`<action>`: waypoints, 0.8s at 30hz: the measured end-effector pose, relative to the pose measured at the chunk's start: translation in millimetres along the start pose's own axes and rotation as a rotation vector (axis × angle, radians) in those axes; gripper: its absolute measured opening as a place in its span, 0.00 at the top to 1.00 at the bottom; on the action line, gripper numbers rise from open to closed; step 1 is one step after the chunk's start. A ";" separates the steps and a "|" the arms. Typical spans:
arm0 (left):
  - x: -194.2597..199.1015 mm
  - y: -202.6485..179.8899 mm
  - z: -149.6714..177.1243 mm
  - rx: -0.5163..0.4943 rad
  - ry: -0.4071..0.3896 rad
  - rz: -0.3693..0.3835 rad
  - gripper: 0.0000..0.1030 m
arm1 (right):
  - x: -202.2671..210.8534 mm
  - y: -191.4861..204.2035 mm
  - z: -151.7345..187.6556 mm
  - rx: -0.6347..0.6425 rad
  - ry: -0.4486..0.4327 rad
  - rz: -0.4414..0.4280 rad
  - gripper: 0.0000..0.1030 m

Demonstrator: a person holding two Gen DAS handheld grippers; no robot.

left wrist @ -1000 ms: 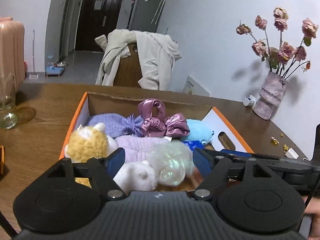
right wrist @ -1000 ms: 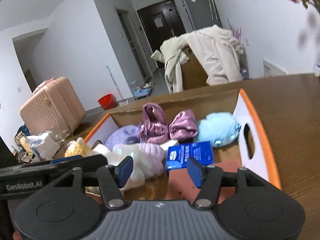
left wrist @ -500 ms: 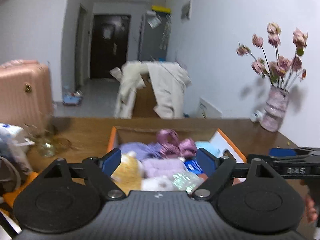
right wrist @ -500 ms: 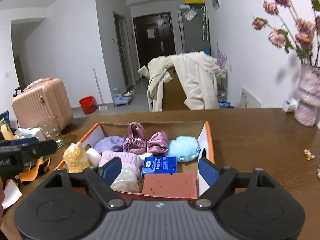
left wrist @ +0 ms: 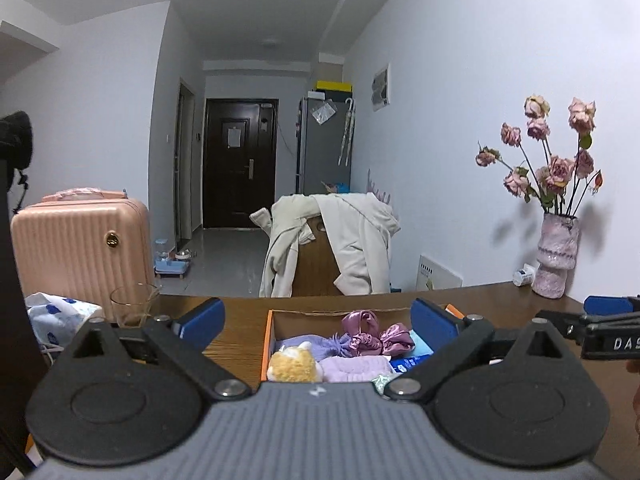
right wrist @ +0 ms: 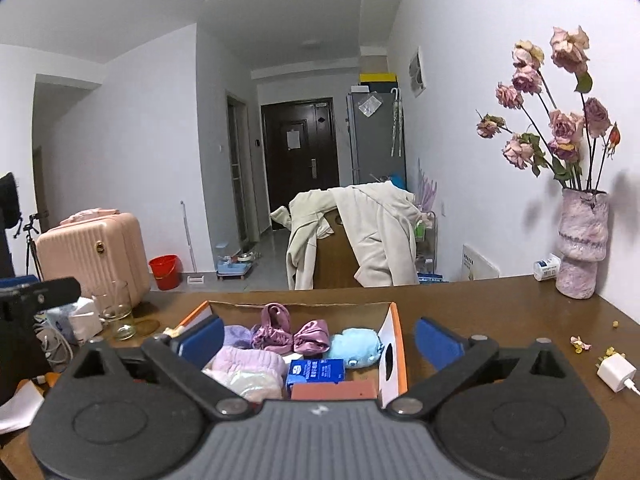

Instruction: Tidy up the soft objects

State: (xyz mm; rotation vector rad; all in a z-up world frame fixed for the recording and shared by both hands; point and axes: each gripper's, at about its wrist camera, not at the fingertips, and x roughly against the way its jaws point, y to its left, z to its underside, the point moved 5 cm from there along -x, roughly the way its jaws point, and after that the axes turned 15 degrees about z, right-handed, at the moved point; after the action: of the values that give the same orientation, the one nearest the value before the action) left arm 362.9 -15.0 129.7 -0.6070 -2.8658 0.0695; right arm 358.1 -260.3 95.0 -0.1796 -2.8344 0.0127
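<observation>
An orange-rimmed cardboard box (right wrist: 394, 322) sits on the brown table and also shows in the left wrist view (left wrist: 267, 344). It holds soft things: a pink satin bow (right wrist: 294, 332), a light blue plush (right wrist: 354, 346), a yellow plush (left wrist: 294, 364), purple knits (right wrist: 248, 360), a blue pack (right wrist: 316, 370) and a red-brown block (right wrist: 334, 391). My left gripper (left wrist: 316, 318) and my right gripper (right wrist: 318, 338) are both open and empty, held back from the box on its near side.
A pink vase of dried roses (right wrist: 580, 248) stands at the table's far right. A white charger (right wrist: 616, 372) and petal bits lie at the right. A drinking glass (right wrist: 116, 310) and tissues are at the left. A coat-draped chair (right wrist: 356, 236) stands behind the table.
Both grippers have pulled back and risen away from the box, so it looks smaller and lower in both views. Both have stayed open and empty.
</observation>
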 end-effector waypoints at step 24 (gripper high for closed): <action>149.2 -48.7 86.5 -0.010 -0.023 -0.003 0.00 | 164.3 21.0 99.8 0.092 -0.081 -0.039 0.00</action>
State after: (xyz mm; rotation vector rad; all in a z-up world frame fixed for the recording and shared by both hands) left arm 191.9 0.8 78.8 -0.6070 -2.8905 0.0619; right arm 175.4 -217.9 47.7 -0.1061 -2.9098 0.1455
